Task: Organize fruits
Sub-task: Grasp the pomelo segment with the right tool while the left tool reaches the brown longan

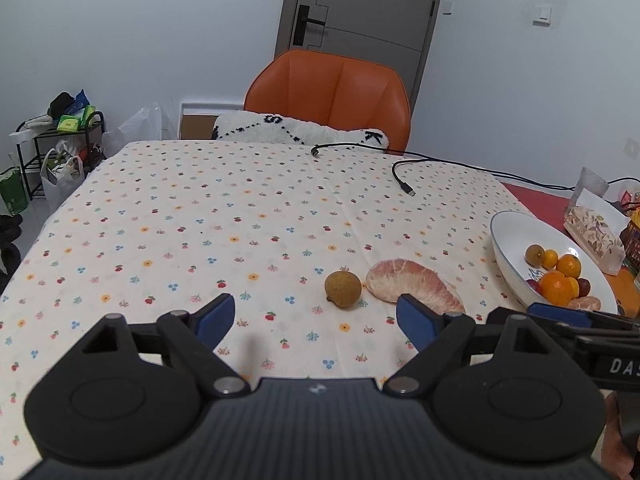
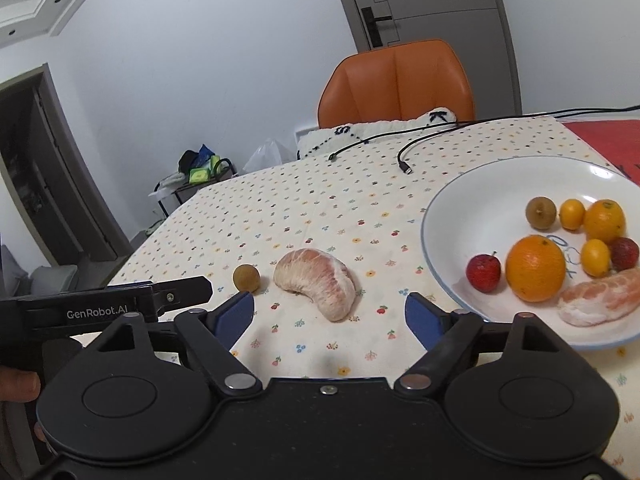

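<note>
Both devices are built of matte black plastic. On the left gripper (image 1: 315, 322), two round pivot housings, silver rivets at the linkage joints and blue pads (image 1: 218, 314) on the fingers are seen, with a ribbed dark panel and a small logo between the housings. The right gripper (image 2: 330, 318) is formed alike, with a silver screw at its centre. In the right wrist view, "GenRobot.AI" is printed in white along the left gripper's side.

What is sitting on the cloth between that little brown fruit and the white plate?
A peeled pomelo segment lies between the small brown fruit and the plate, clearest in the right wrist view.
</note>
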